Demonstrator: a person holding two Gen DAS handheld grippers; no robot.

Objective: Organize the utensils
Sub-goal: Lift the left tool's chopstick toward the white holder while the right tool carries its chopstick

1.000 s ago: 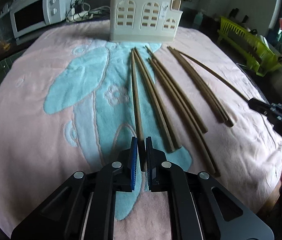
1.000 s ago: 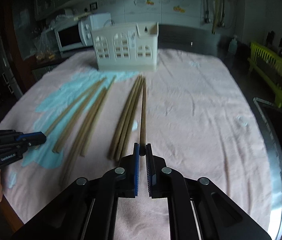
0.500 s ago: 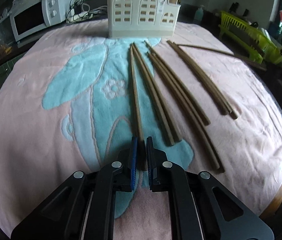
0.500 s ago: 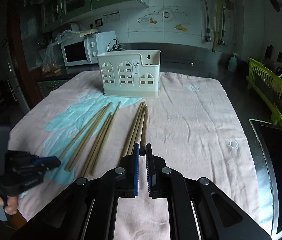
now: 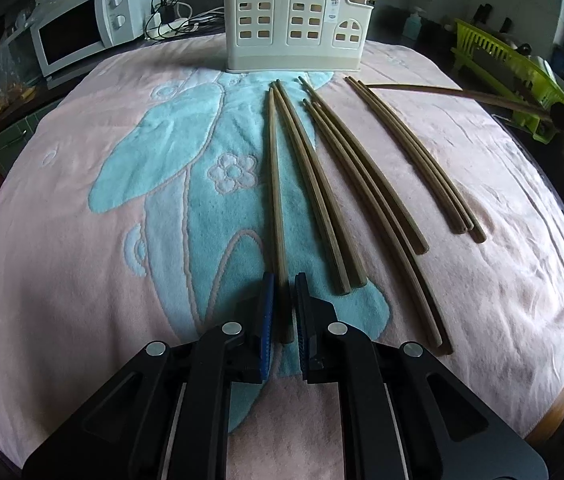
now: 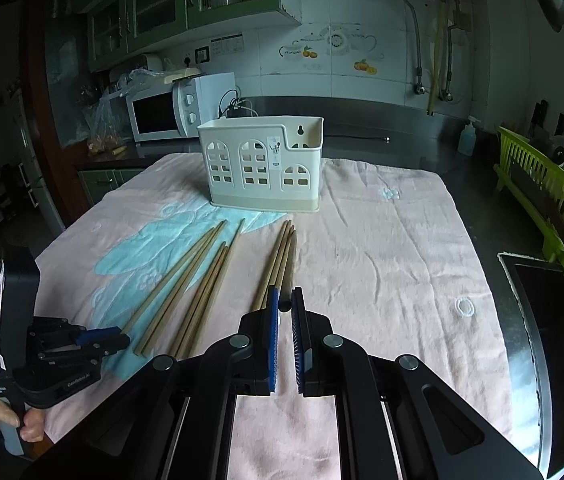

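Observation:
Several brown wooden chopsticks lie in small groups on a pink and teal towel. A cream utensil holder with arched windows stands at the towel's far edge; it also shows in the right wrist view. My left gripper is shut on the near end of the leftmost chopstick, low on the towel. My right gripper is shut on one chopstick, held in the air pointing toward the holder. That raised chopstick shows at the right in the left wrist view.
A white microwave and cables stand behind the towel on the left. A green dish rack stands on the counter to the right. A dark sink edge borders the towel's right side. The left gripper and hand show at the lower left.
My right gripper has lifted its chopstick off the towel and risen, so the view now looks across the counter. My left gripper stays shut on the leftmost chopstick, nearly in place.

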